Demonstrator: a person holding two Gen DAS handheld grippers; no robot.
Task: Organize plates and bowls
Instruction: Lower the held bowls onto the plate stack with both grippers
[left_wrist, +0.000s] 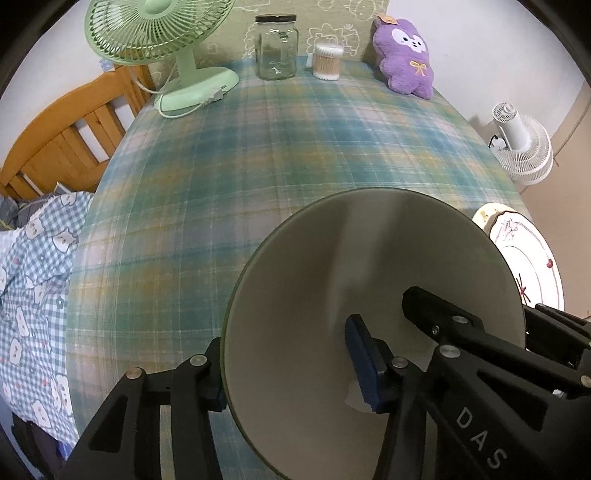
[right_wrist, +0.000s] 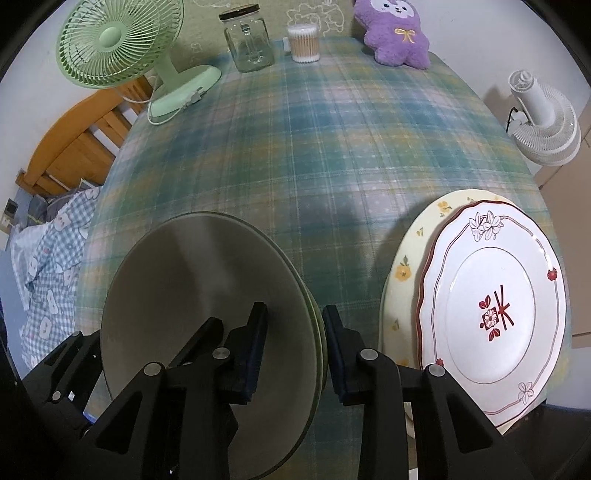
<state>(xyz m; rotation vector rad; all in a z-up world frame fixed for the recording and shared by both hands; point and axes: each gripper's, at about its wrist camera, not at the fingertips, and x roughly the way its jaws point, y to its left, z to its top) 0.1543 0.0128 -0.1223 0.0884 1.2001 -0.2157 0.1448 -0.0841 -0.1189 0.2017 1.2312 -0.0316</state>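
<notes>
A grey-green bowl (left_wrist: 354, 280) is held over the plaid table by both grippers; it also shows in the right wrist view (right_wrist: 184, 288). My left gripper (left_wrist: 291, 373) is shut on the bowl's left rim, one pad inside and one outside. My right gripper (right_wrist: 295, 350) straddles the bowl's right rim, its jaws close on either side of it. A white plate with red flowers (right_wrist: 495, 306) lies on a cream plate with yellow flowers (right_wrist: 406, 266) at the table's right front; both show at the right edge of the left wrist view (left_wrist: 532, 258).
At the table's far edge stand a green desk fan (right_wrist: 122, 48), a glass jar (right_wrist: 249, 40), a tub of cotton swabs (right_wrist: 304, 44) and a purple plush toy (right_wrist: 397, 33). A wooden bed frame (left_wrist: 62, 136) with checked bedding is left; a white fan (right_wrist: 543, 114) stands right.
</notes>
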